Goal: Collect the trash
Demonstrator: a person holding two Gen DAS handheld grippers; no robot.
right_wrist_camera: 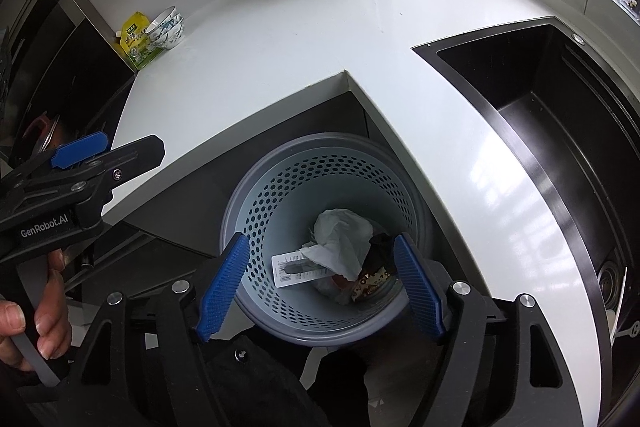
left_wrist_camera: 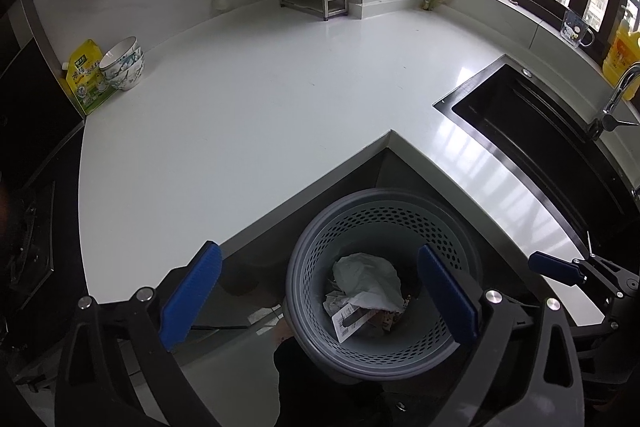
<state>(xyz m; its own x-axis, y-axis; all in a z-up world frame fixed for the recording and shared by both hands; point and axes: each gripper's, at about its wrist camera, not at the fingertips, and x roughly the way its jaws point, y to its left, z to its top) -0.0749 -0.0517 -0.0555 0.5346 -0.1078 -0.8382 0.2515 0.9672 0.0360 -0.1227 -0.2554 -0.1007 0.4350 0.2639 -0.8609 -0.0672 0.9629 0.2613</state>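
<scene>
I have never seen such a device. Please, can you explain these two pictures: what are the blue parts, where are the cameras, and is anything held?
No robot arm here: a person carries one hand-held gripper in each hand, each with a camera looking along its two blue fingers. One picture is from the left gripper, the other from the right gripper. Both hang open and empty above a grey perforated waste basket on the floor. Inside lie a crumpled white bag and a barcode card. On the white counter stand stacked bowls and a yellow pouch; a black sink is at the right.
</scene>
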